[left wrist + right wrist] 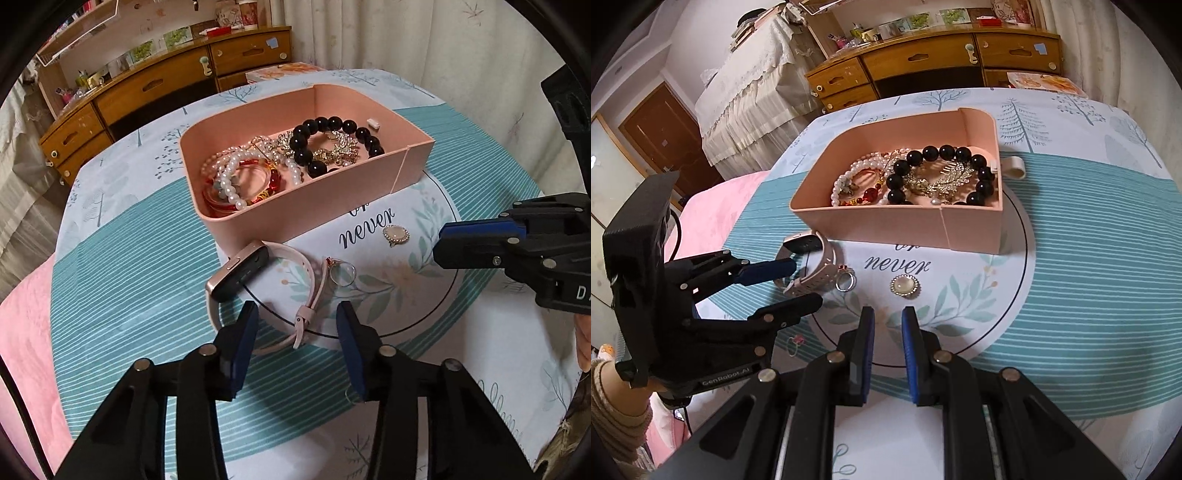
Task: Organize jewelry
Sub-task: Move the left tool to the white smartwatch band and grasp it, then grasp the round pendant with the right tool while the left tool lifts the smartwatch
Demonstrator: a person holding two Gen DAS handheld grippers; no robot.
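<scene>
Both my grippers hang over the cloth, holding nothing, in front of the pink box [295,206].

My left gripper [297,317] has its fingers spread wide, the watch [236,275] strap lying between the tips. My right gripper [888,321] keeps a narrow gap, empty, near the round brooch [904,285]. A ring [341,272] touches the strap. The black bead bracelet [332,142] and pearls [231,177] lie inside the box.

Teal-striped tablecloth [155,236] w/ tree print; wooden drawer unit [923,62] behind; lace-covered furniture [753,85]; brown door [661,140]
</scene>
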